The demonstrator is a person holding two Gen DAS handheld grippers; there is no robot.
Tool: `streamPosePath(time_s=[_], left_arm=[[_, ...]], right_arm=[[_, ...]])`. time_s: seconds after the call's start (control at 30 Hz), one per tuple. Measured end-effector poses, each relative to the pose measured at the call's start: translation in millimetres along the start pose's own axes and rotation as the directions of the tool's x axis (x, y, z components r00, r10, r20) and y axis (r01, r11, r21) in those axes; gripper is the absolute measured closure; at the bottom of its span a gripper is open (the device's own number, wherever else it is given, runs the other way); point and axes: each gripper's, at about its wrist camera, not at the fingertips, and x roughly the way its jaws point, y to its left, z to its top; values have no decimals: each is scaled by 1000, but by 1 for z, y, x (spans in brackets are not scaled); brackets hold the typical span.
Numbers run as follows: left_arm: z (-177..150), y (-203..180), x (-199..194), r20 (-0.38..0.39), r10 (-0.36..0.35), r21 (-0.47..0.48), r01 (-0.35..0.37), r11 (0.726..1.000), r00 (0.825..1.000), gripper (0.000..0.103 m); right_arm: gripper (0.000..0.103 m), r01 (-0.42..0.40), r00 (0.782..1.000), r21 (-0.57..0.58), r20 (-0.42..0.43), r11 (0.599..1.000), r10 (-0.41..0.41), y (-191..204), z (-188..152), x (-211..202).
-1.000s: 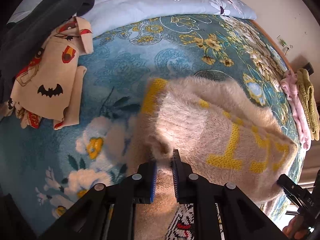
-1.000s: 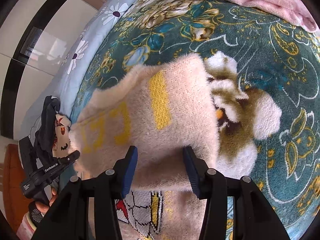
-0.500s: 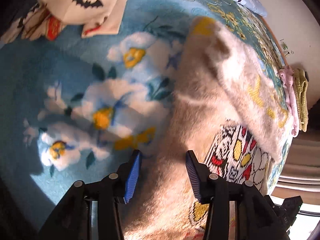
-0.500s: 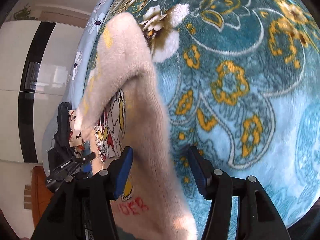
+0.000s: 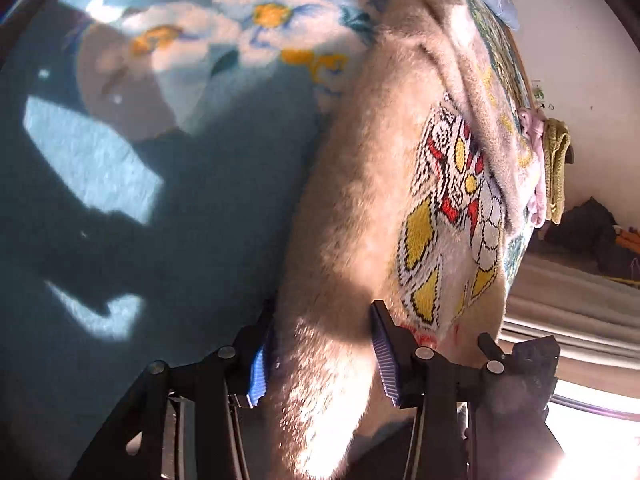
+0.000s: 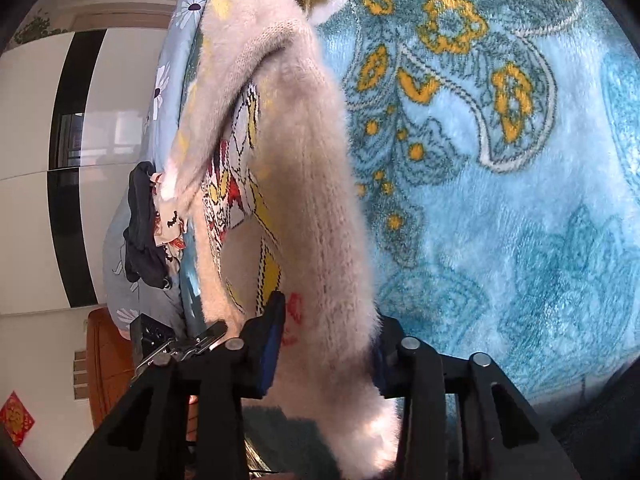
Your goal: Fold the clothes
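Here both jaws open astride fuzzy sweater (image 5: 360, 208)

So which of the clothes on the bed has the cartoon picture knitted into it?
The fuzzy beige sweater between both grippers; the pink garment and olive garment at the bed's far edge look plain.

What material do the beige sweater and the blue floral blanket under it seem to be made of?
The beige sweater looks like a fuzzy knit, perhaps mohair-like or acrylic yarn: long hairs catch the sunlight and knit ribs show. The blue floral blanket looks like plush fleece, probably synthetic: a short, soft, slightly shiny pile with a printed pattern.
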Motion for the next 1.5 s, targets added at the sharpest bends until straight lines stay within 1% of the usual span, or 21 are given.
streamPosePath(time_s=[0.03,0.07,0.13,0.2,0.23,0.33,0.4,0.5,0.53,0.6,0.63,0.7,0.8,0.9,1.0,1.1,1.2,1.27,1.37,1.47,1.5], left_arm=[[-5,2,0,-5,-4,-11,4,1000,1000,59],[-11,4,1,-7,-4,-18,4,1000,1000,61],[-18,1,1,-4,20,-10,-20,1000,1000,72],[-23,-7,-2,12,36,6,-36,999,999,81],[-25,-14,-7,25,30,21,-30,999,999,84],[-33,-35,-25,66,-2,71,-2,997,998,86],[-41,-50,-45,103,-50,108,39,993,993,87],[-50,-69,-81,145,-149,174,123,977,978,87],[-50,-72,-93,157,-172,200,140,970,973,87],[-63,-76,-115,169,-199,241,155,958,965,87],[-69,-72,-124,163,-203,248,159,956,965,88],[-82,-66,-131,134,-192,243,155,957,972,88],[-96,-50,-139,93,-182,217,158,963,979,88],[-102,-38,-134,71,-169,171,155,973,983,87],[-98,-30,-121,54,-172,116,165,979,984,87],[-82,-43,-114,74,-180,126,170,977,981,87],[-53,-68,-108,113,-188,159,169,973,976,85],[-35,-81,-108,142,-182,172,157,973,973,85],[-10,-85,-105,167,-202,150,178,972,965,85],[17,-86,-96,191,-217,106,199,974,957,85],[26,-85,-92,198,-227,81,215,973,954,84]], right_arm=[[84,5,1000,1,-2,1000,-5,-1,-2,-2],[85,5,1000,1,-1,1000,-5,-2,-4,-4],[88,3,1000,-7,8,1000,-3,-1,-9,-9],[90,-11,1000,-26,27,1000,11,3,-14,-17],[90,-25,999,-36,37,999,26,5,-16,-21],[91,-115,991,-67,69,991,119,20,-21,-37],[91,-146,983,-105,95,984,156,33,-24,-50],[91,-192,970,-156,122,969,212,48,-31,-69],[91,-206,965,-170,128,964,229,52,-34,-76],[91,-230,960,-177,119,957,252,55,-43,-86],[91,-237,959,-181,112,954,259,56,-49,-91],[91,-229,963,-206,98,951,253,55,-64,-102],[91,-228,965,-216,80,949,250,45,-87,-118],[91,-236,966,-187,59,954,250,35,-95,-113],[91,-244,967,-126,44,962,251,26,-89,-101],[91,-244,967,-87,48,966,249,22,-81,-92],[91,-272,960,-24,66,962,273,16,-67,-91],[90,-307,949,38,86,951,303,9,-56,-91],[90,-385,922,155,122,910,369,-4,-39,-86],[90,-406,912,204,144,891,383,-5,-23,-78],[90,-399,916,213,147,892,374,-3,-17,-74]])
